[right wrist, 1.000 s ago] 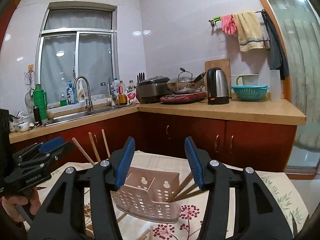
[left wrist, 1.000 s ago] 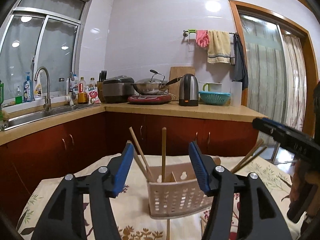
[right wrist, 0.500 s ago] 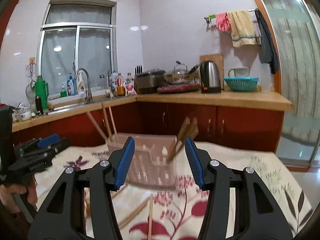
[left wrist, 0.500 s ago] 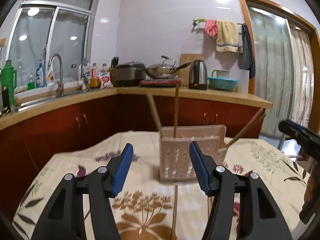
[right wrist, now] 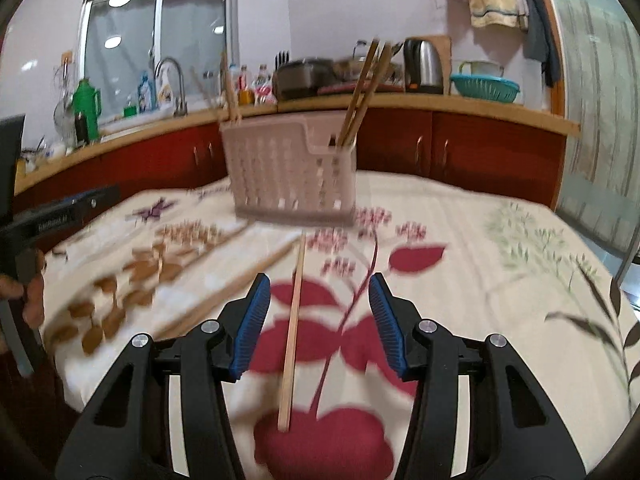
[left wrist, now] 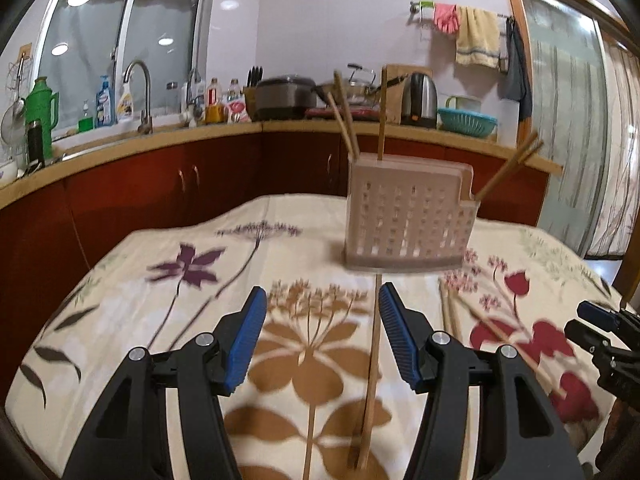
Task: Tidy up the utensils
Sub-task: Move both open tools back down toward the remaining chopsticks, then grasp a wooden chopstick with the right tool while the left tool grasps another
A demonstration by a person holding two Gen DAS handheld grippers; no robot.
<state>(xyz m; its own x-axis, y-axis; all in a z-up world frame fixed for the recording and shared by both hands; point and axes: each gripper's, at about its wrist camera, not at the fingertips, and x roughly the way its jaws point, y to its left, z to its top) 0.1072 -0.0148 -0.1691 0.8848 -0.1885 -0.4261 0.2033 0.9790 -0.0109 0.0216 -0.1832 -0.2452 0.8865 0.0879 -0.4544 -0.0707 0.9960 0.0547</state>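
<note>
A pale perforated utensil holder [left wrist: 408,218] stands on the flowered tablecloth, with several wooden chopsticks [left wrist: 346,116] upright in it. It also shows in the right wrist view [right wrist: 292,168]. Loose chopsticks lie on the cloth: one [left wrist: 373,364] runs toward my left gripper [left wrist: 320,330], which is open and empty above the cloth. Another chopstick [right wrist: 294,328] lies between the fingers of my right gripper [right wrist: 318,316], which is open and empty. More loose chopsticks [right wrist: 232,284] lie to its left.
The table's near edge is just below both grippers. My right gripper shows at the right edge of the left wrist view [left wrist: 608,344]. A kitchen counter [left wrist: 400,132] with a sink, a kettle [left wrist: 418,100] and pots runs behind the table.
Both grippers have pulled back and dropped from above the holder toward the cloth. The holder now stands farther ahead, and loose chopsticks have come into view under the fingers.
</note>
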